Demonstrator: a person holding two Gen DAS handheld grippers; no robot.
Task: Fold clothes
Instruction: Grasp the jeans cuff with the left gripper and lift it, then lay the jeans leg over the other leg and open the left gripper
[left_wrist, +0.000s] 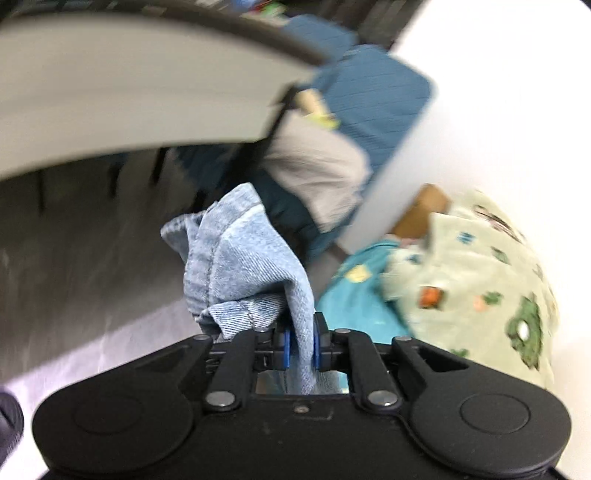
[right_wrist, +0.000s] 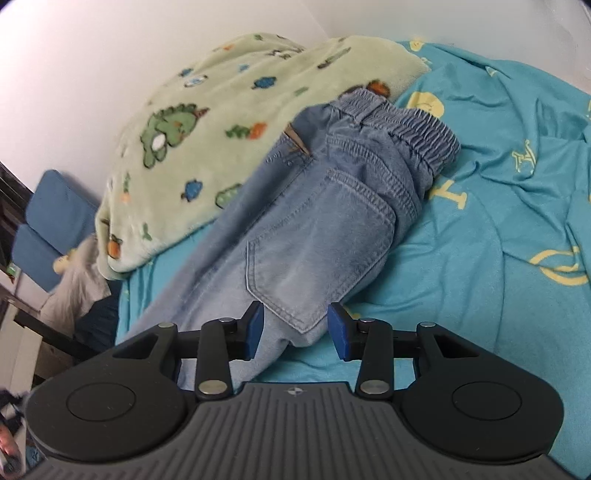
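A pair of light blue jeans (right_wrist: 325, 206) lies on the teal bedsheet (right_wrist: 480, 240), elastic waistband toward the far side and a back pocket facing up. My right gripper (right_wrist: 296, 328) hovers over the near edge of the seat. Its blue pads (right_wrist: 255, 328) stand apart with the pocket corner between them, and a strip of sheet shows beside the right pad. My left gripper (left_wrist: 300, 345) is shut on a bunched end of the jeans (left_wrist: 236, 266), lifted clear of the bed. The cloth sticks up past the pads; the view is motion-blurred.
A pale green dinosaur blanket (right_wrist: 207, 133) is heaped against the white wall (right_wrist: 92, 55), touching the jeans' left side. Blue cushions (right_wrist: 51, 218) and a grey garment (right_wrist: 77, 288) sit past the bed's left end. Grey floor (left_wrist: 74, 229) shows below the left gripper.
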